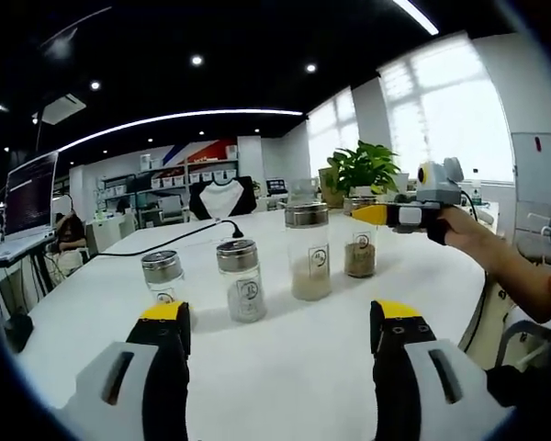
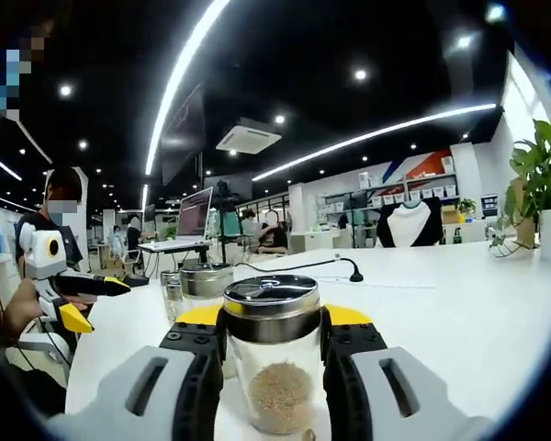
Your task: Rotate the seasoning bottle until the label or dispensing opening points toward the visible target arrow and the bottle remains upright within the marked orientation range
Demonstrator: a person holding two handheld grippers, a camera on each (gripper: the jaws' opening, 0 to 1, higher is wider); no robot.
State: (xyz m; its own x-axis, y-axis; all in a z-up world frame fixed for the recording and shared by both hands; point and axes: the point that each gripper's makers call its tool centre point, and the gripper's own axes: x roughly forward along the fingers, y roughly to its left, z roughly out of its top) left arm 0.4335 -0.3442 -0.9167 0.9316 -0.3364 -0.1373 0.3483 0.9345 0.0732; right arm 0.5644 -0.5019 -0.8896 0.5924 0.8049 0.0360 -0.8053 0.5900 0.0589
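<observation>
My right gripper (image 2: 271,335) clamps the seasoning bottle (image 2: 274,363), upright on the white table (image 2: 459,303); my left gripper (image 1: 280,335) hangs open — I'd twist slowly, keeping it vertical.

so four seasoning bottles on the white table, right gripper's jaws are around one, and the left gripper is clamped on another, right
Not quite. In the left gripper view the left gripper is open and holds nothing, short of the four seasoning bottles. The right gripper view shows the right gripper with its jaws around one bottle on the white table.
</observation>
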